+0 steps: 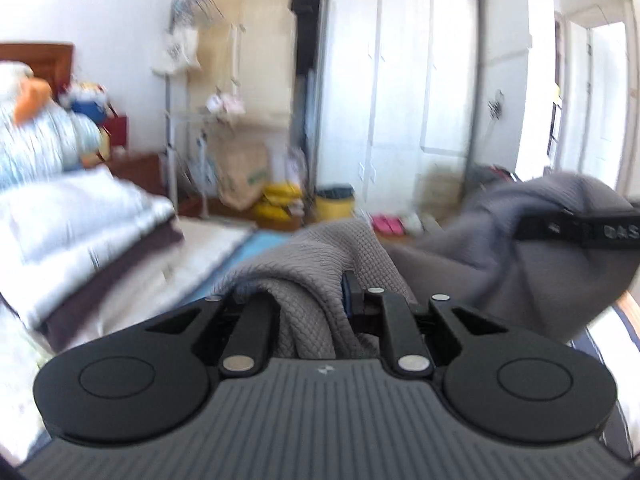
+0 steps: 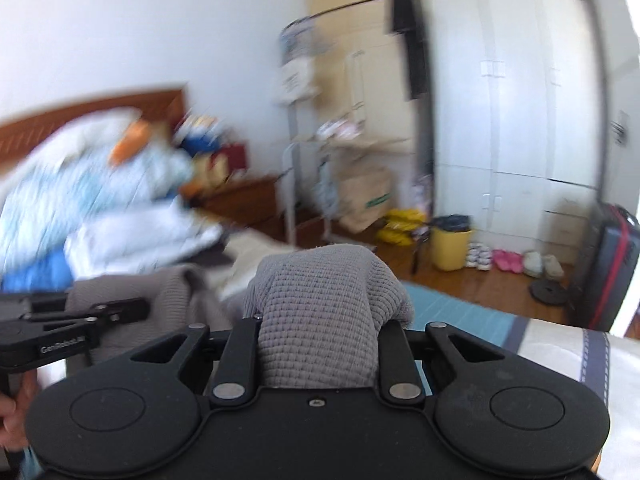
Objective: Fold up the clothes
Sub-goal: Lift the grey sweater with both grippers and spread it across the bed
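- Lifting is the step I judge to be in hand: the grey sweater (image 1: 316,264) hangs between my two tongs, up off the bed (image 1: 100,232) that lies off to my left.
- My left gripper (image 1: 316,300) is clamped on a bunched fold of the knit; the cloth fills the gap between its fingers and drapes back over them.
- Further right in that view, my right gripper (image 1: 580,228) shows as a dark bar with the sweater wrapped round its tip (blurred, so I cannot read the grip there).
- From the right wrist view, my right gripper (image 2: 320,320) is closed on a thick wad of the same sweater (image 2: 324,292), fingers hidden under it.
- Next, I reckon, comes spreading the two grips apart to pull the cloth straight, then lowering it flat on the bed before any fold.
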The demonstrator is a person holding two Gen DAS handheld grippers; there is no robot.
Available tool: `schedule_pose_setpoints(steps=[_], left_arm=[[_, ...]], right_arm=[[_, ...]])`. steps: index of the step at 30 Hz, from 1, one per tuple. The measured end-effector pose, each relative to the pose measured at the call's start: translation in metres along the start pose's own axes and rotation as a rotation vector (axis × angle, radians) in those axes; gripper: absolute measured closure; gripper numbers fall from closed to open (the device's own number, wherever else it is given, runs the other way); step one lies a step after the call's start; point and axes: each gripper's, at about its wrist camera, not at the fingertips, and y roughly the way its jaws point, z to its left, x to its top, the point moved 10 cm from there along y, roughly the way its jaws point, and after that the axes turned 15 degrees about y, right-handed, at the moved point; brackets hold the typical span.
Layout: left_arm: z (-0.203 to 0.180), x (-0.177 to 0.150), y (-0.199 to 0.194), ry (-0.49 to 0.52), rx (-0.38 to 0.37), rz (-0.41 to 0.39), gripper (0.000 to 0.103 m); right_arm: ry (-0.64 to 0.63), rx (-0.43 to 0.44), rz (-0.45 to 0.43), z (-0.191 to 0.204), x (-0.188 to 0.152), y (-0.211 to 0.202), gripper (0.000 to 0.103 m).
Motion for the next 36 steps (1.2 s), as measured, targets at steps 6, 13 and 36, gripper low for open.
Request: schedule_pose_setpoints(steps=[6,13,36], left_arm=[[0.031,0.051,0.015,-0.193,-0.053,-0.048,0.085],[0.012,-0.066,0.096,-0.421,-0.176,0.305,0.083],[-0.023,-0.172,0.057,-0.376,-0.106,0.467,0.036]], right_arm=[[0.022,0.024,-0.185,-0.034,0.073,-0.020,0.062],[0.156,-0.396,-0.017,-0.171,0.001,0.059,0.007],[0.787,-0.368,0.564,-0.181,-0.177,0.056,0.039]])
